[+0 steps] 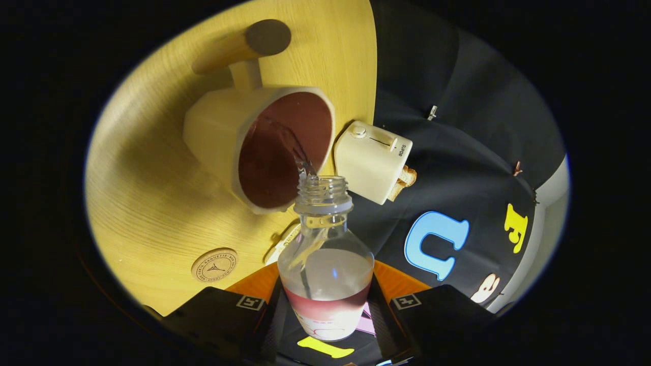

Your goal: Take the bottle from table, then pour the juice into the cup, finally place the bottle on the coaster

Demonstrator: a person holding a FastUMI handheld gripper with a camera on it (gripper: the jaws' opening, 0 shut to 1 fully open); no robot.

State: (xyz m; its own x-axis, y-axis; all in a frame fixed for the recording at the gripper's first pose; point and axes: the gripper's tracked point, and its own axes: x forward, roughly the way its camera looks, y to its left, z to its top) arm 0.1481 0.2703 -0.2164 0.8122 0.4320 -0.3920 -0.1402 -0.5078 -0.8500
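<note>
Grip: our gripper [325,310] clamps the clear bottle [325,264] between both fingers | Step: pouring, a thin stream runs from its mouth into the cup [264,152] just ahead | Advice: we judge a steady tilt keeps liquid inside | Coaster [214,265] lies near the fingers.

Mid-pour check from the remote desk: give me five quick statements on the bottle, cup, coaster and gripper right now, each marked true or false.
1. The gripper is shut on the bottle, one finger on each side. True.
2. The bottle's cap is screwed on. False: its neck is open and liquid streams out.
3. The stream lands inside the cup. True.
4. The bottle stands on the coaster. False: the round coaster lies bare on the table, beside the fingers.
5. The toaster sits just beyond the cup, with bread in it. True.
</note>
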